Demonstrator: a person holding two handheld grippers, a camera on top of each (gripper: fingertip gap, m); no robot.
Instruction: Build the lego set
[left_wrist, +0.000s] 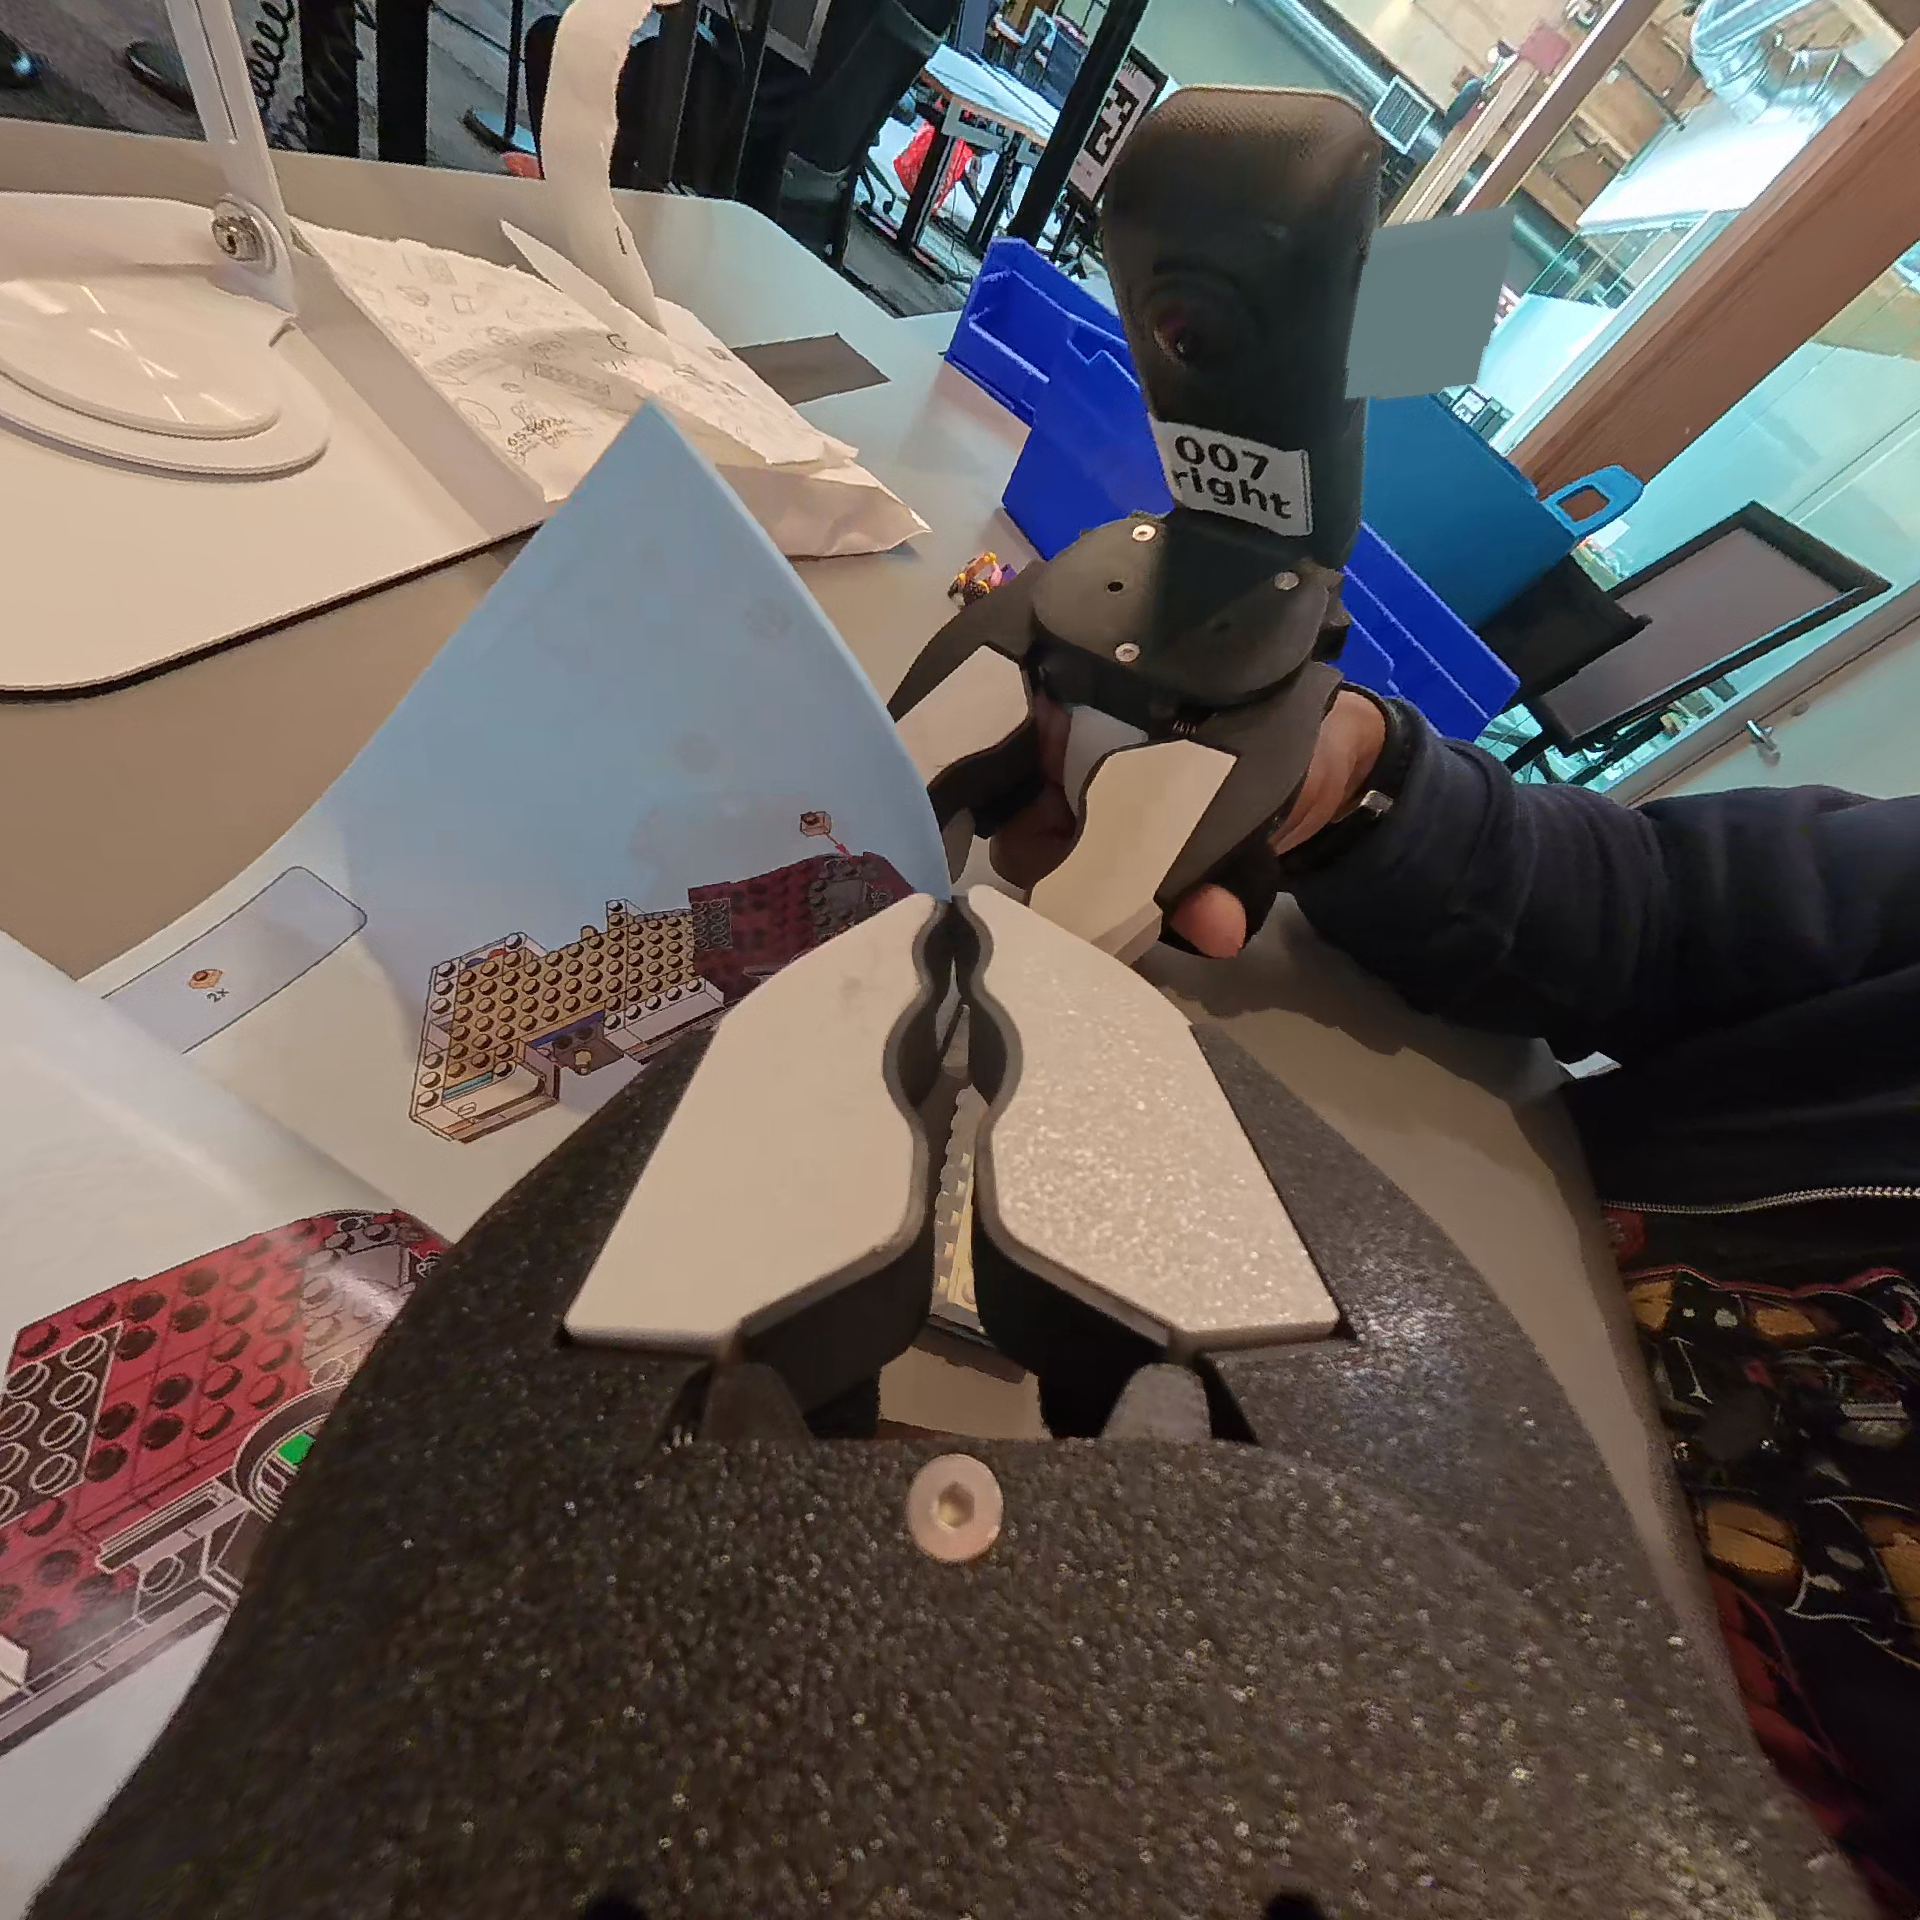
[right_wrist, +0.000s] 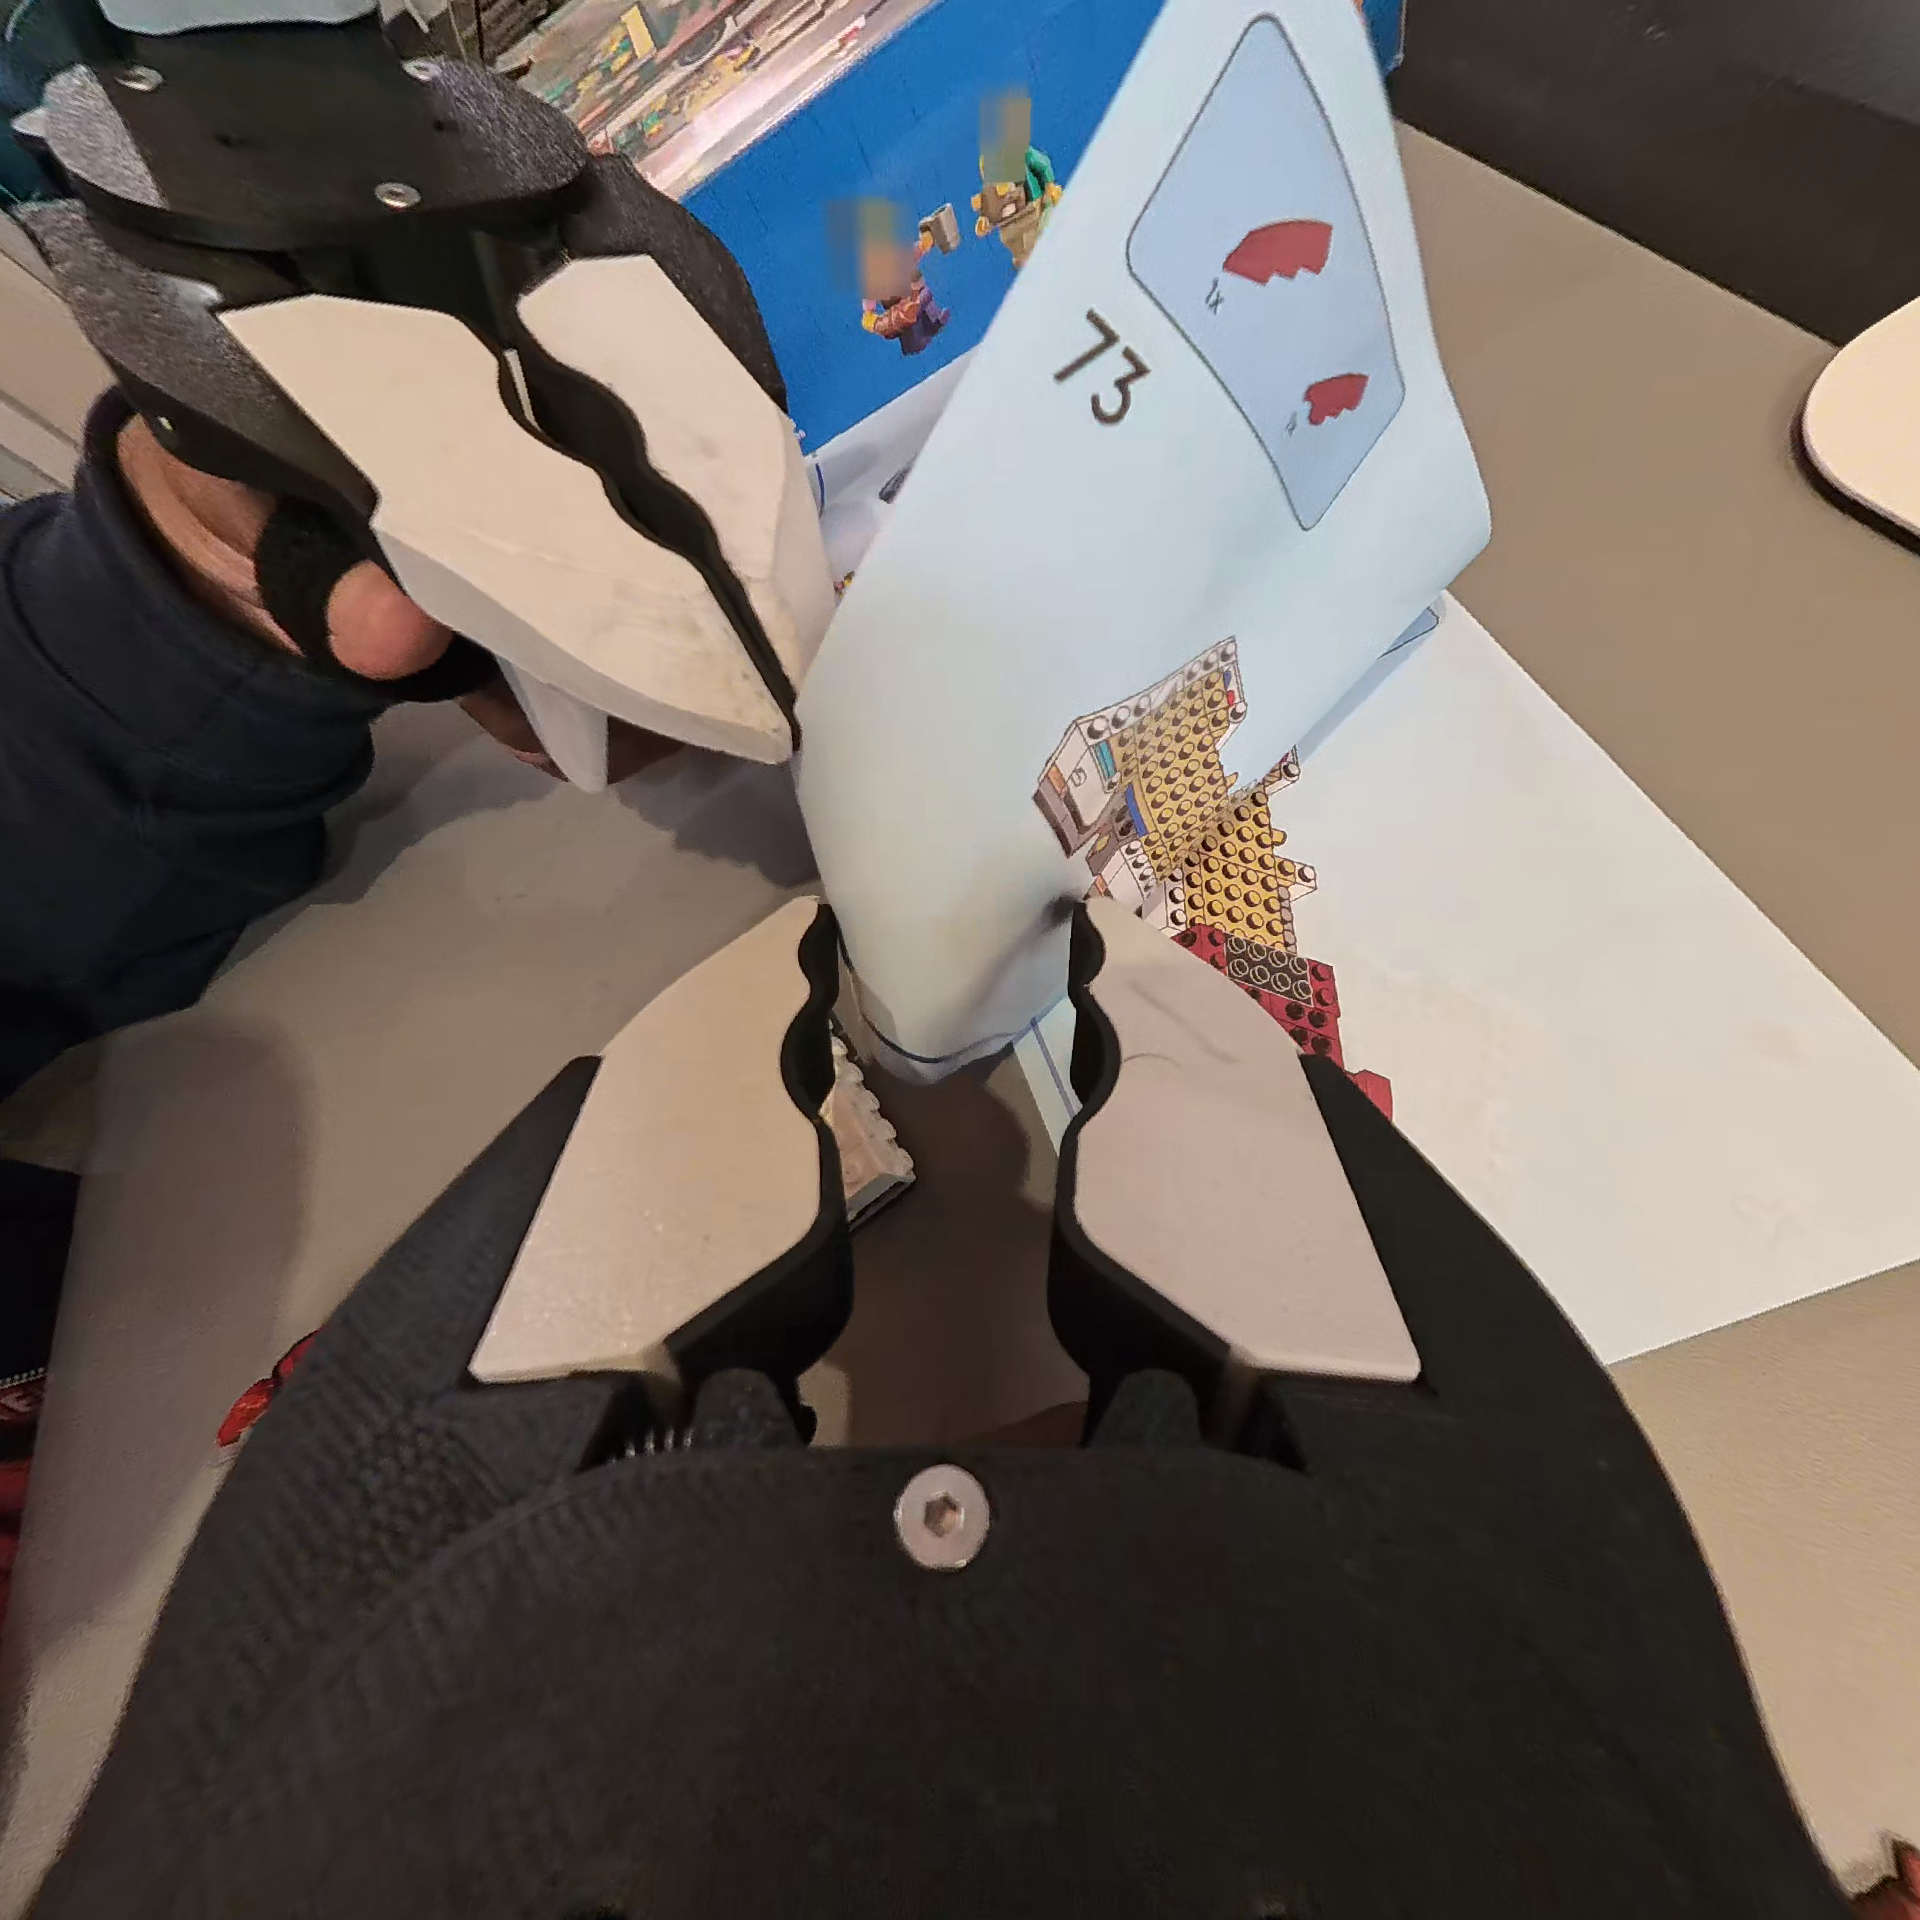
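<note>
An instruction booklet (left_wrist: 125, 1143) lies open on the grey table (right_wrist: 416, 987). One light blue page (left_wrist: 644, 675) stands curled up from it. My left gripper (left_wrist: 951, 909) is shut, and the page's edge runs into its closed tips. The right wrist view shows the same: the left gripper (right_wrist: 795, 732) is pinched at the edge of the page (right_wrist: 1039, 623). My right gripper (right_wrist: 951, 925) is open, and the page's lower curl hangs between its fingers without being pressed. It also shows in the left wrist view (left_wrist: 1023, 883), just behind the page. A pale grey lego piece (right_wrist: 868, 1132) lies on the table under it.
Blue bins (left_wrist: 1434, 540) stand behind the right gripper. A crumpled white paper bag (left_wrist: 623, 374) and a white stand base (left_wrist: 156, 364) are at the far left. A small minifigure (left_wrist: 977, 577) sits on the table. The blue lego box (right_wrist: 831, 229) lies beyond the booklet. Left tips to right tips: about 5 centimetres. It is some 5 centimetres from my right tips to the pale grey lego piece (right_wrist: 868, 1132).
</note>
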